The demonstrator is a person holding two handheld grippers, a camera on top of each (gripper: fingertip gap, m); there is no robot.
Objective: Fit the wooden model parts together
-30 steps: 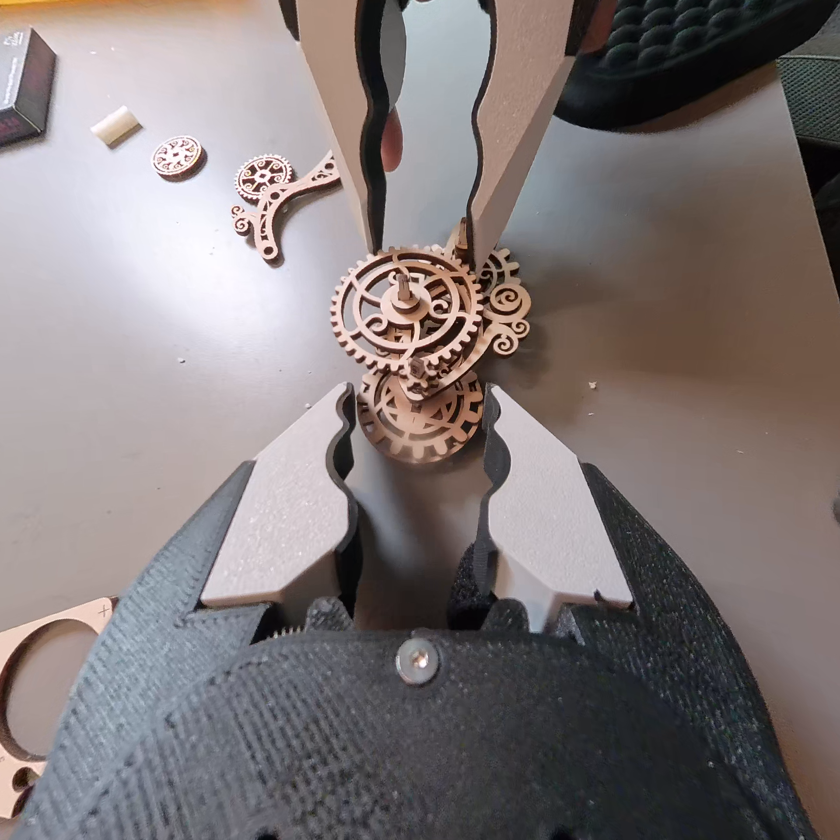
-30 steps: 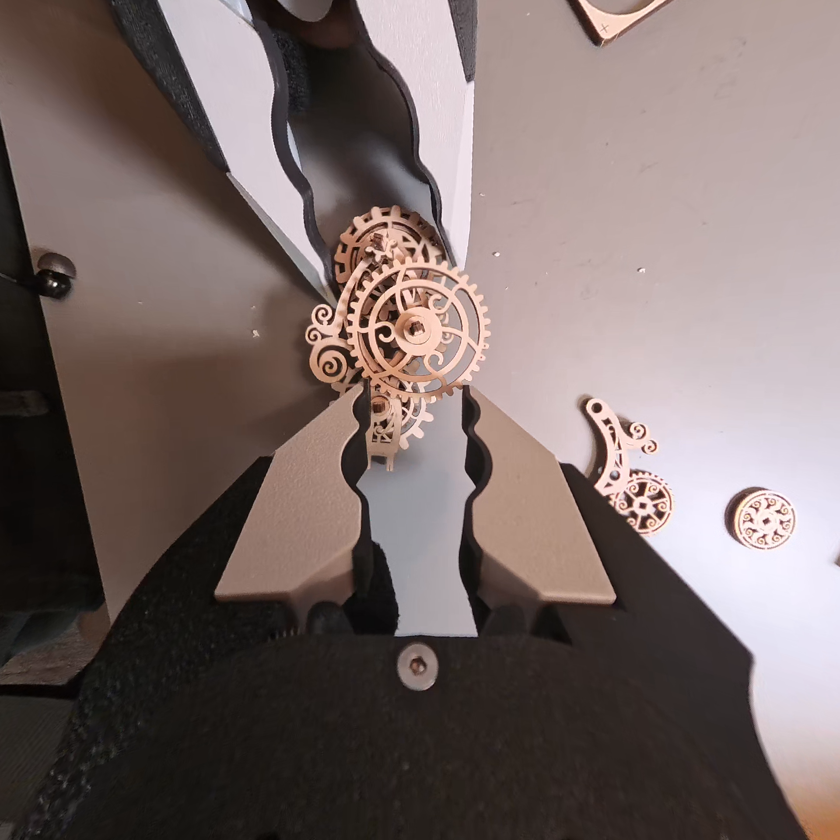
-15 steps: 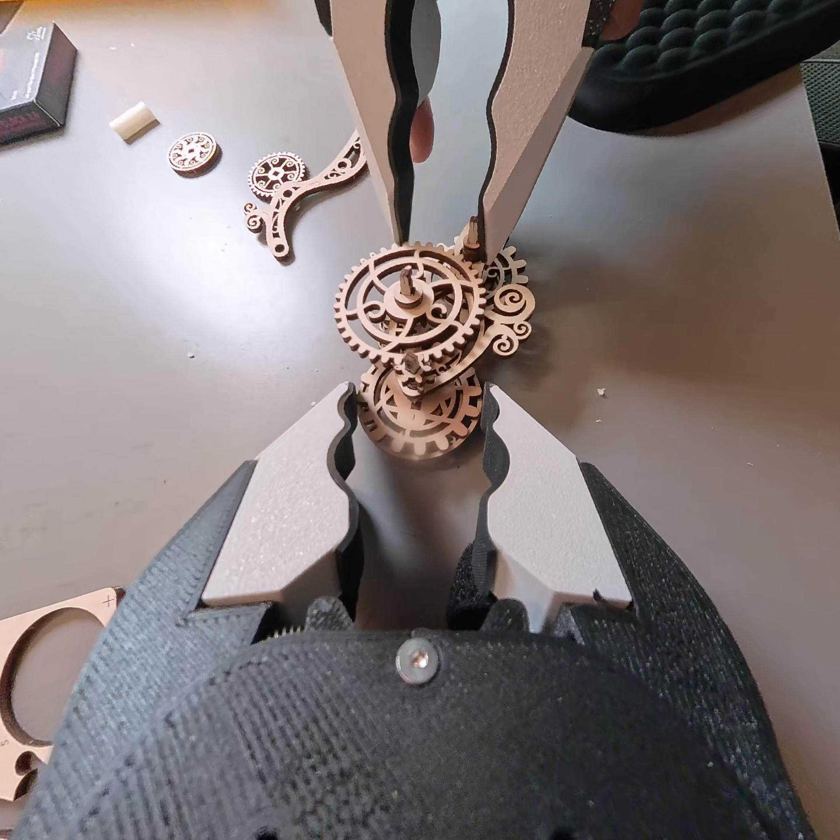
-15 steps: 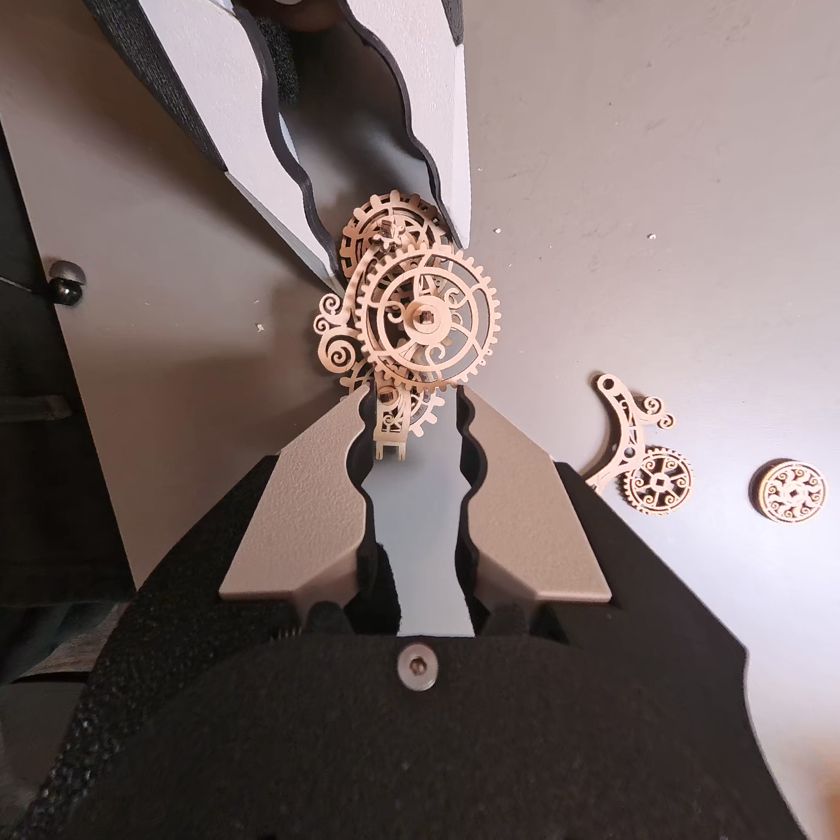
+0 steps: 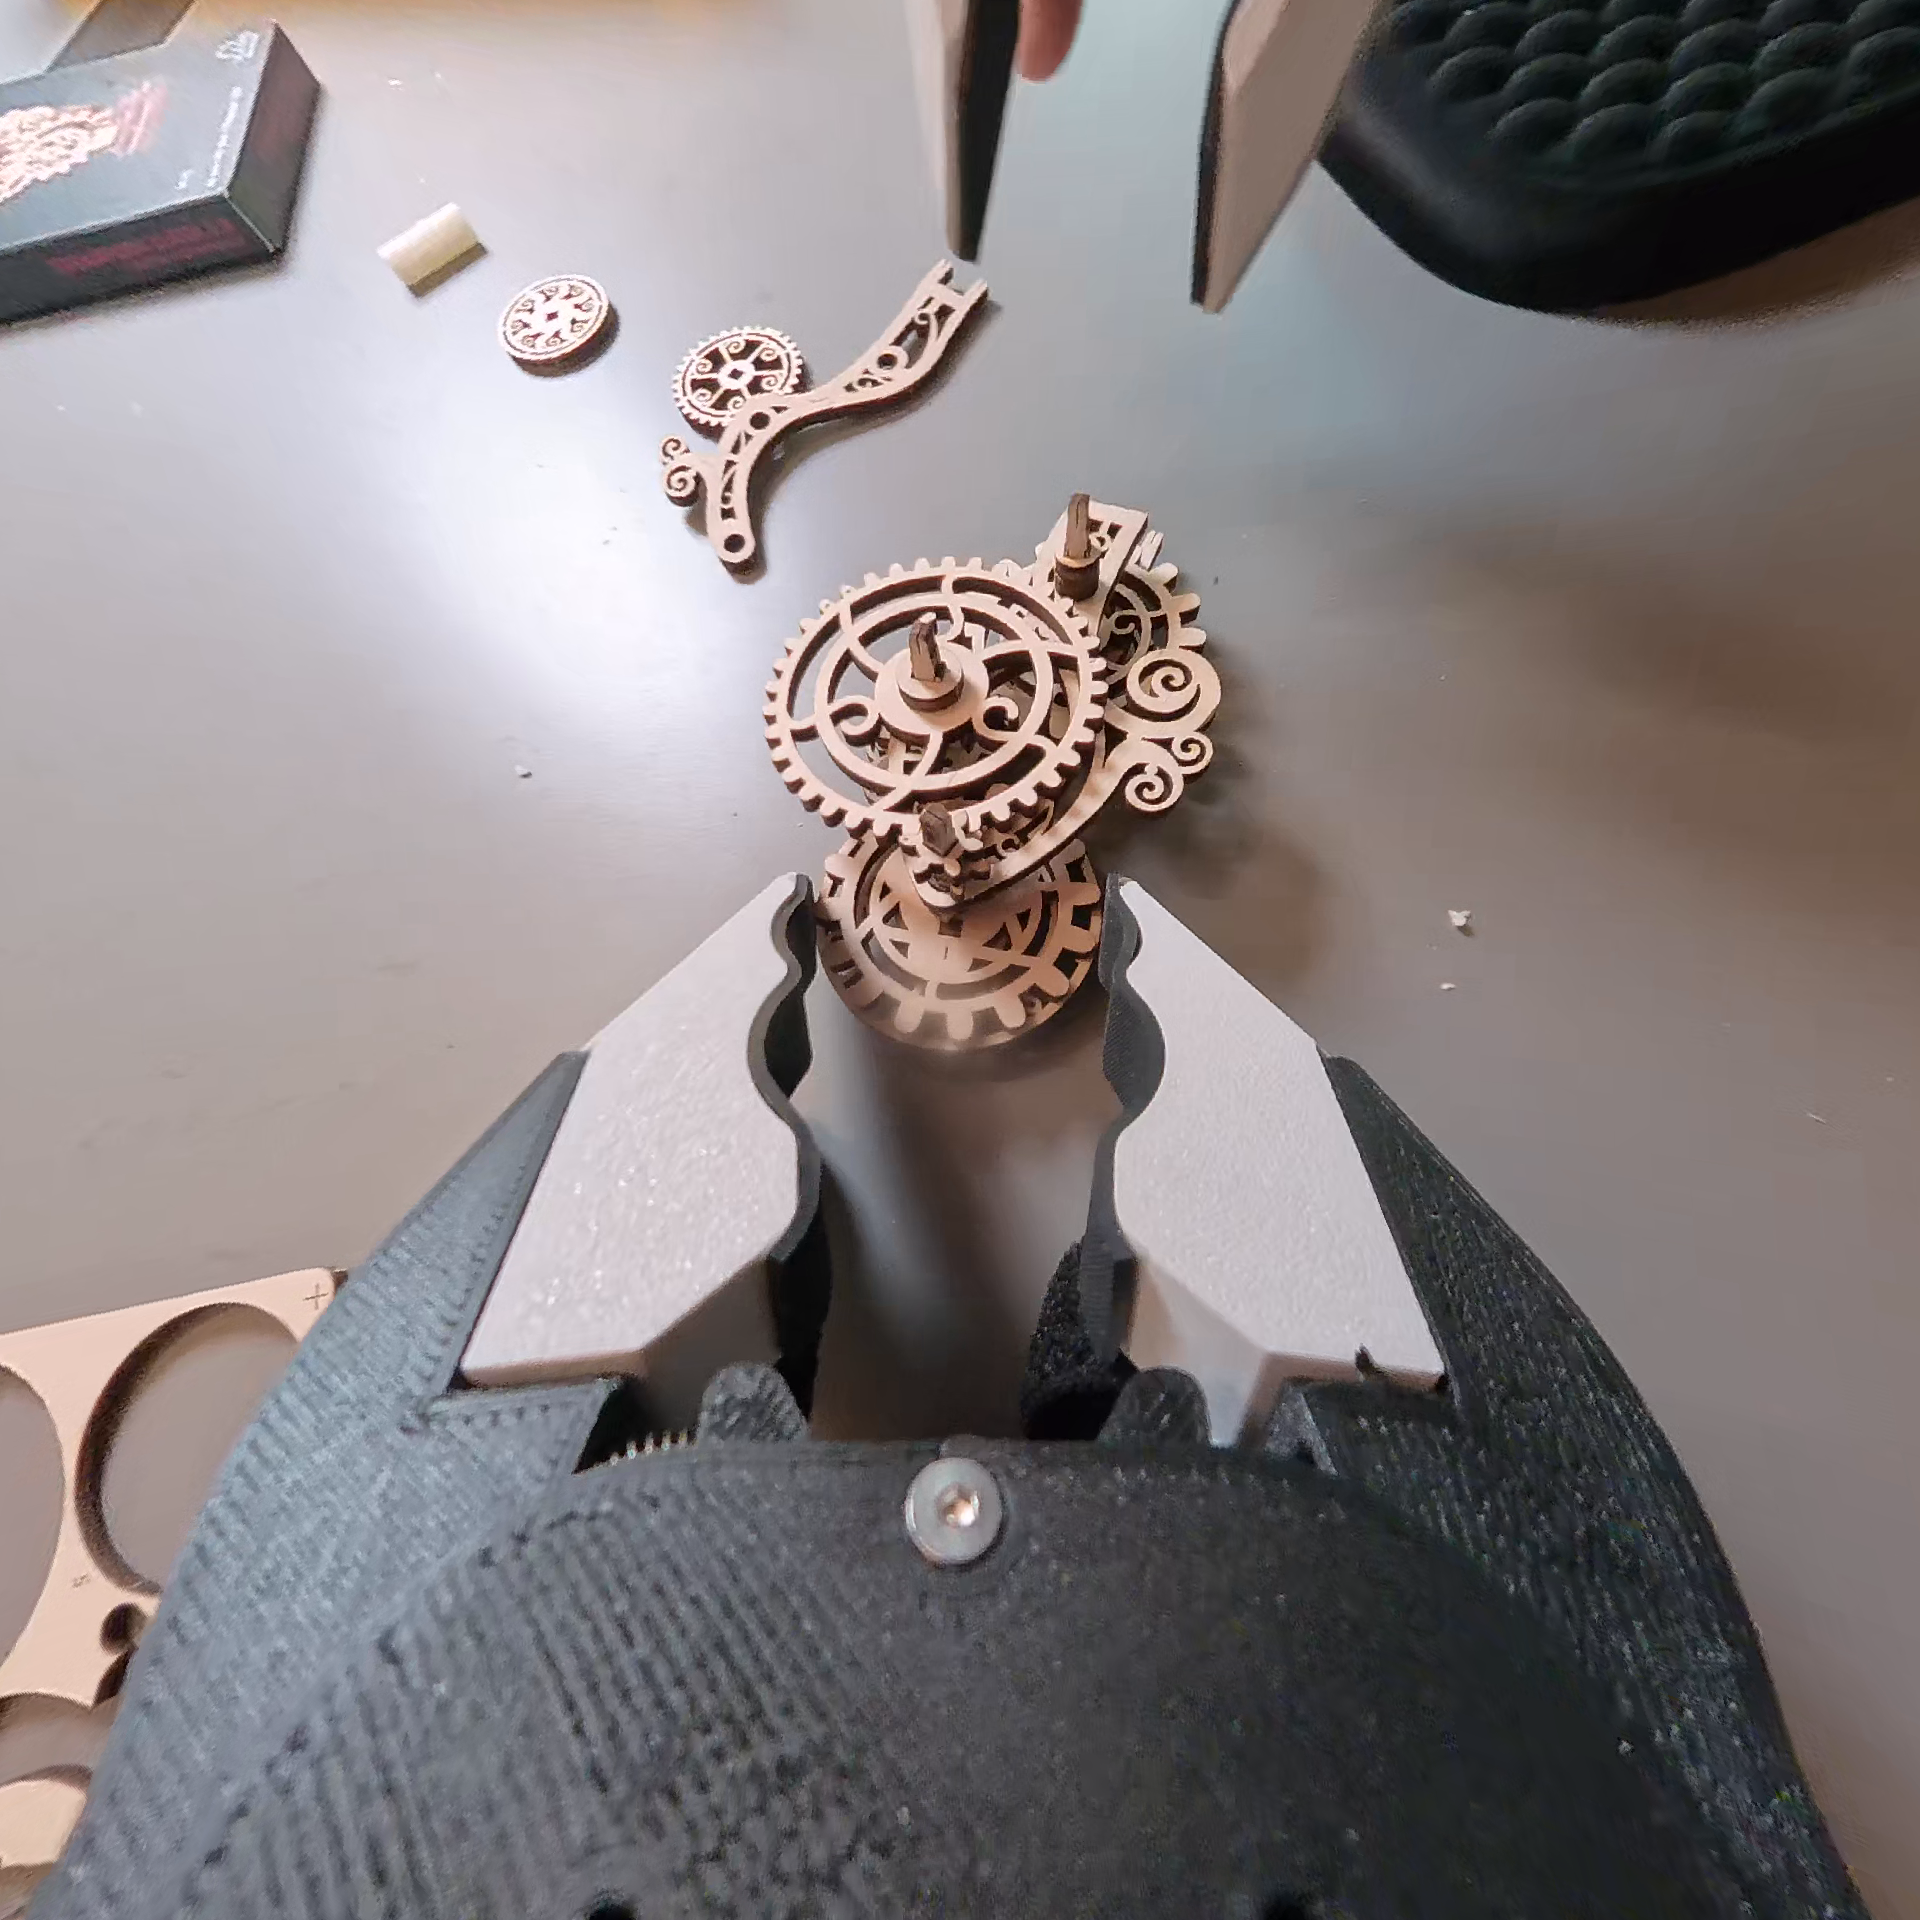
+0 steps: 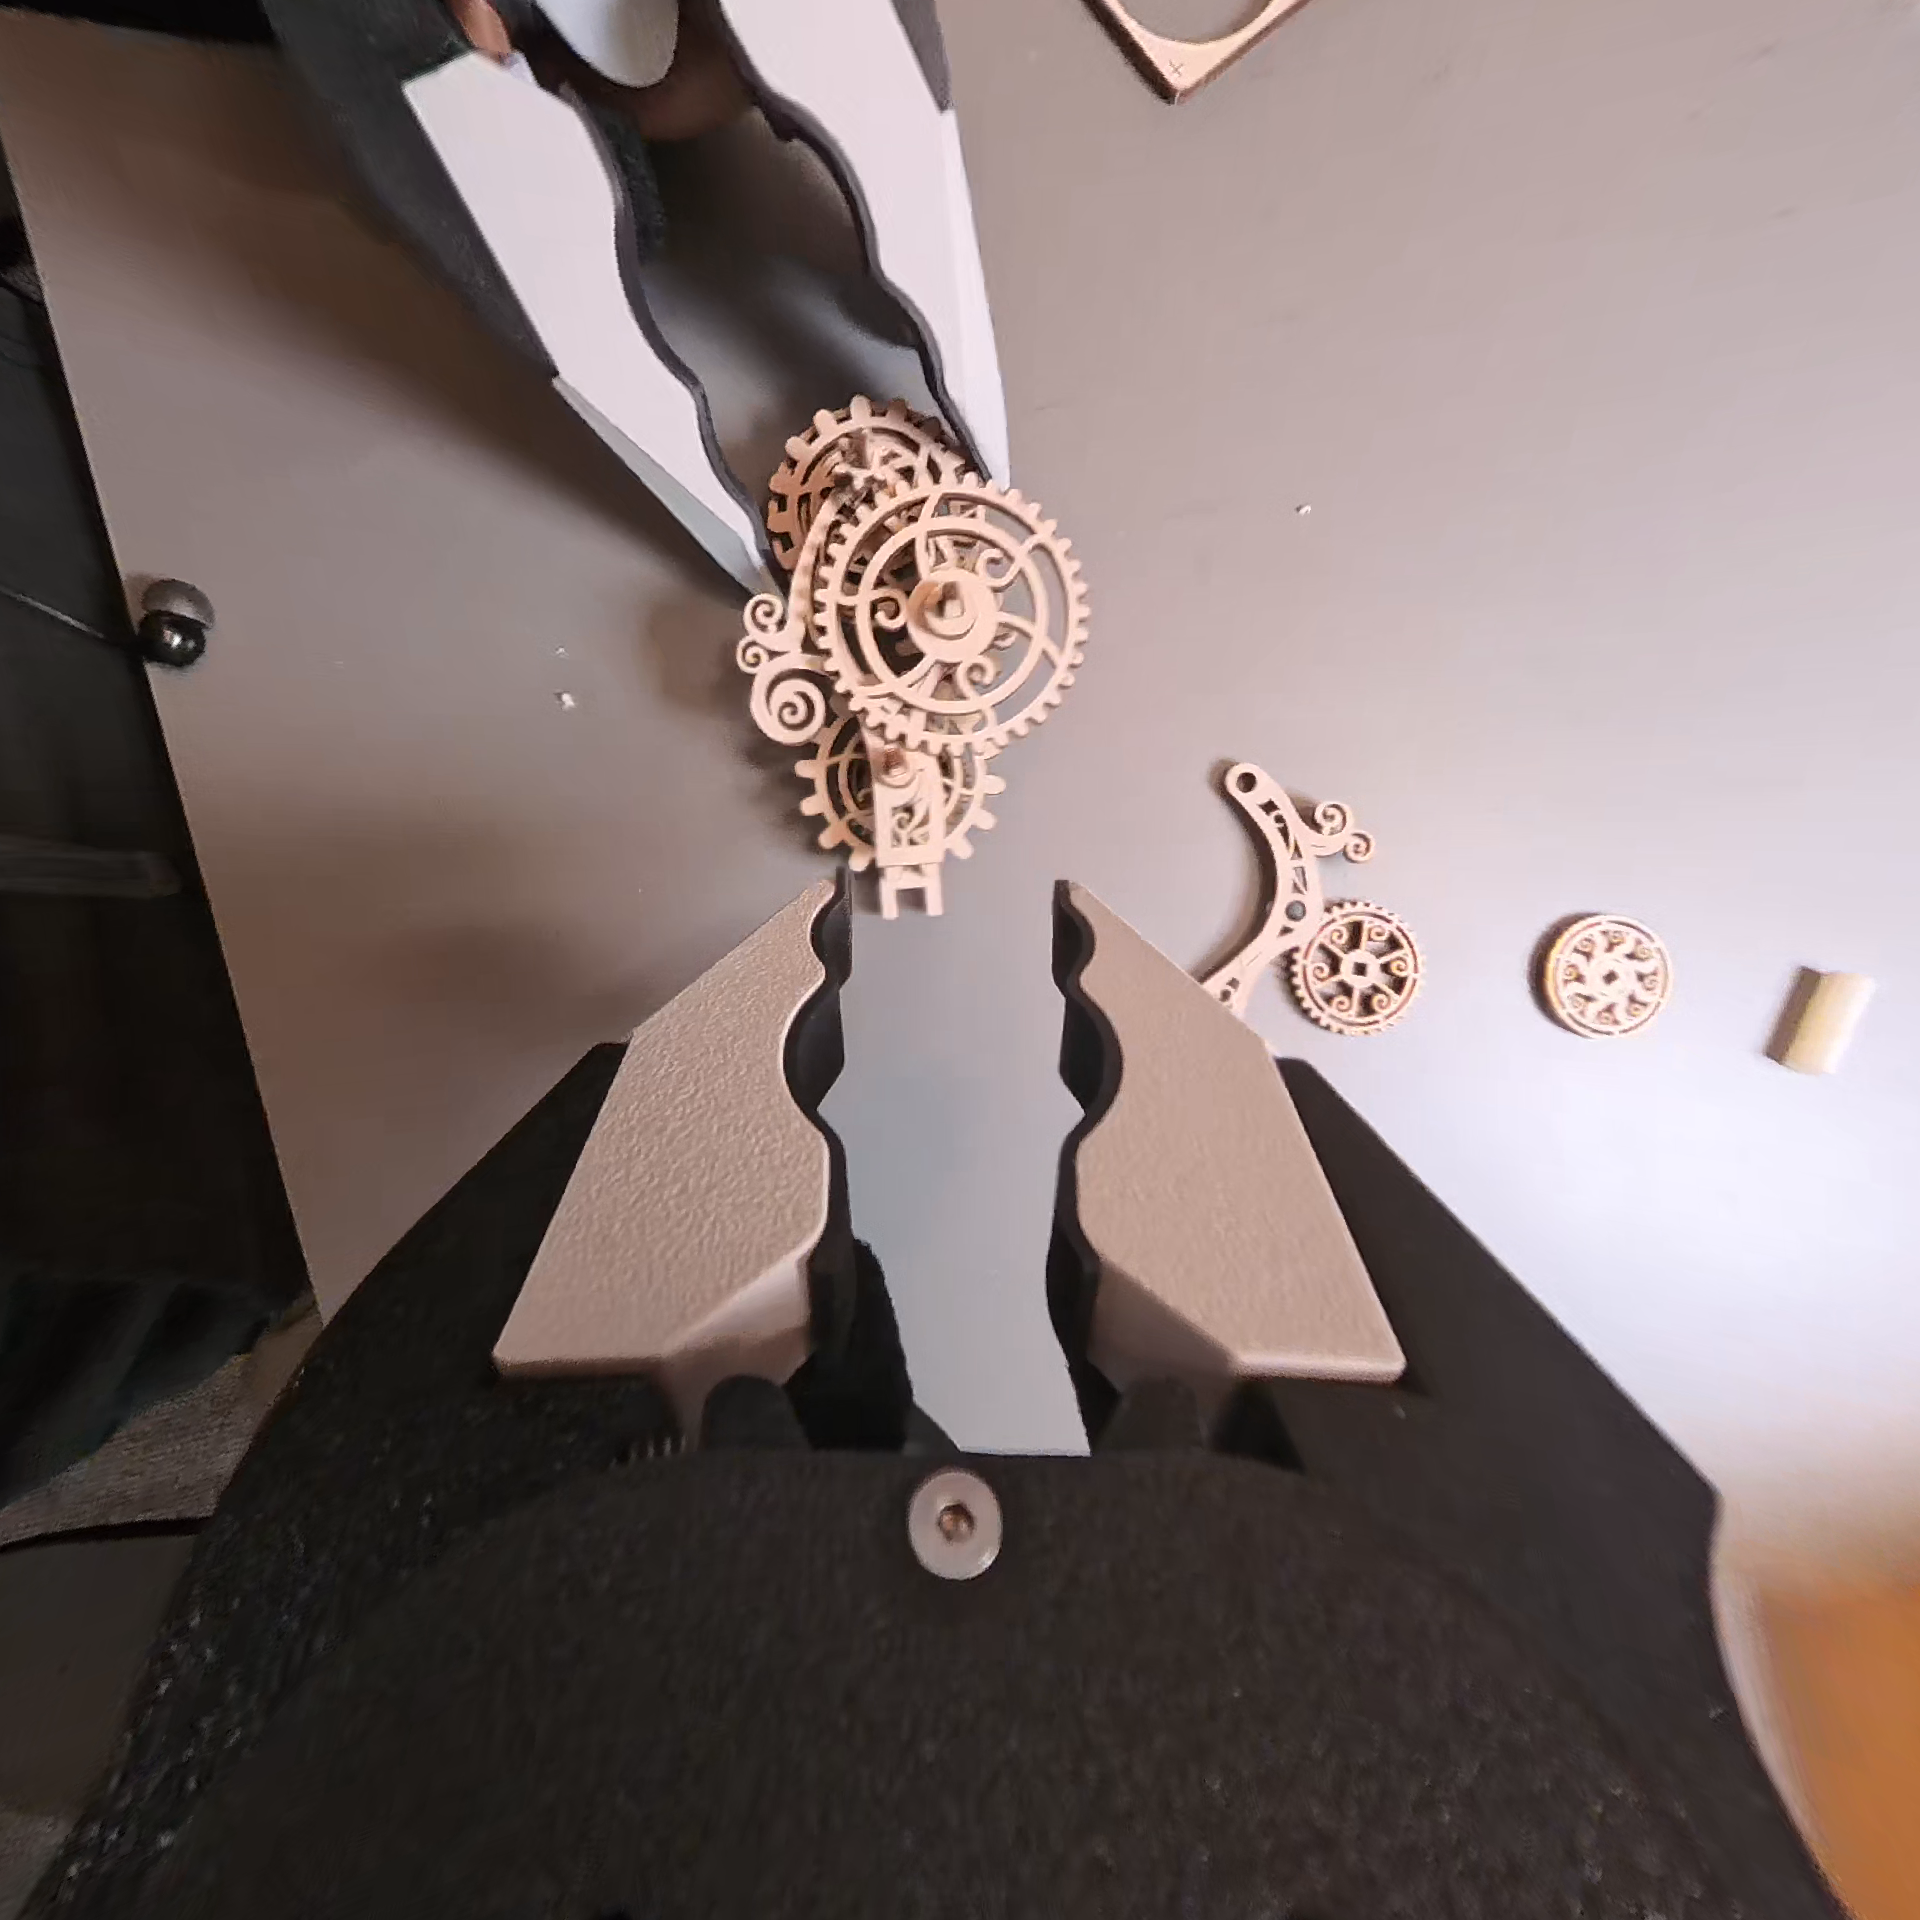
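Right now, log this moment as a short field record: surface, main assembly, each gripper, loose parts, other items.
surface: grey table
main assembly: wooden gear assembly lying on the table, pegs pointing up
left gripper: jaws astride the assembly's near gear; contact unclear
right gripper: open, empty, just short of the assembly
loose parts: curved bracket overlapping a small gear; round disc; pale block
other items: dark box; cut-out wooden sheet

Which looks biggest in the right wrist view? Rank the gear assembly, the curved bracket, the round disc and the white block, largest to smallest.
1. gear assembly
2. curved bracket
3. and 4. round disc and white block: too alike to rank; the disc is rounder and wider, the block narrower. Wide-angle stretch near the edge adds doubt.
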